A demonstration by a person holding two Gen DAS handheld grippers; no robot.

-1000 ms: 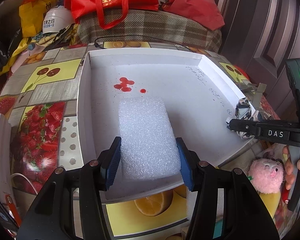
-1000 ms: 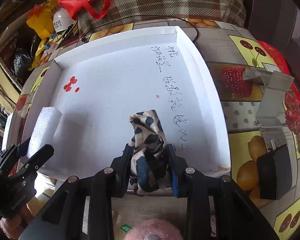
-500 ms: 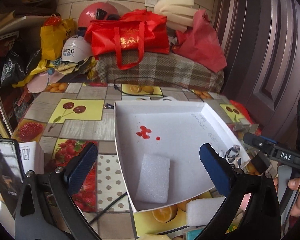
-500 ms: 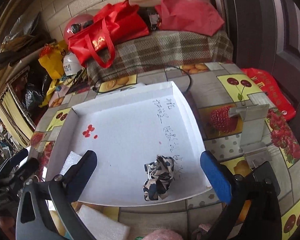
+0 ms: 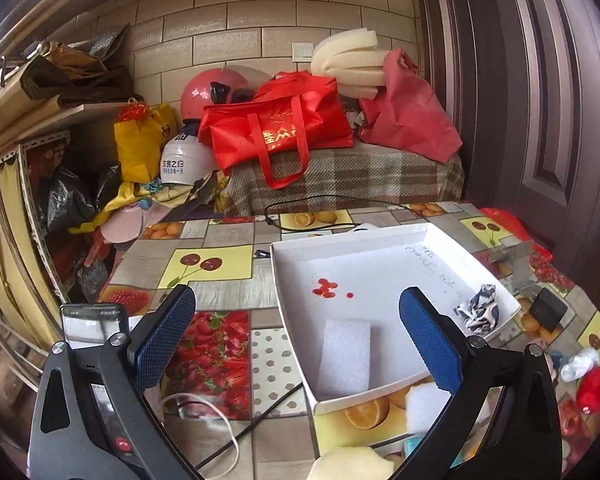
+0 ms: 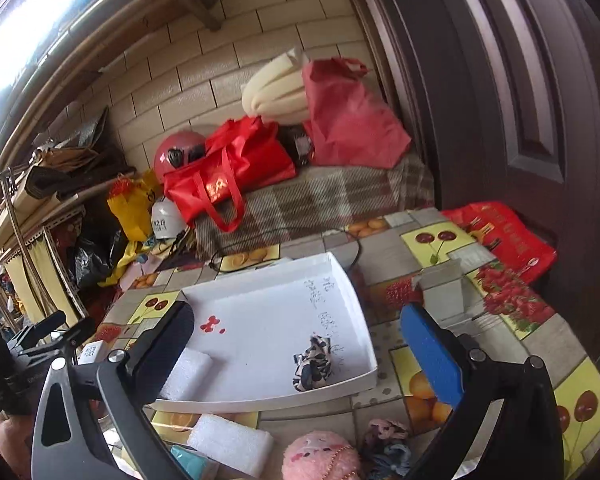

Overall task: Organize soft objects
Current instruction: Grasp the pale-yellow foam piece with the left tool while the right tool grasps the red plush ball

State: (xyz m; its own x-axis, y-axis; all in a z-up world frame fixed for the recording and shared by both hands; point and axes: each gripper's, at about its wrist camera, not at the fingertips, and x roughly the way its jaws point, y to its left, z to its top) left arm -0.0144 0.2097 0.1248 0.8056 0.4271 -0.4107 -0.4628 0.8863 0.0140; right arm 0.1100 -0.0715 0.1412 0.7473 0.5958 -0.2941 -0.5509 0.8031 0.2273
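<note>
Both grippers (image 5: 296, 336) (image 6: 300, 344) are spread wide, empty; the near foam block (image 6: 230, 444) should be squeezed gently and set in the tray (image 6: 364, 320).

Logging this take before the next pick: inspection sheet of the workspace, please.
Surface: fruit-print tablecloth, crowded.
Job's things: foam block and patterned cloth lie apart in the white tray; second foam block and pink plush outside it.
Clutter: phone, black adapter.
Grippers: left hand-held gripper and right hand-held gripper open, empty.
Cables: black cable, white cable.
Surroundings: red bag, helmet, door.
</note>
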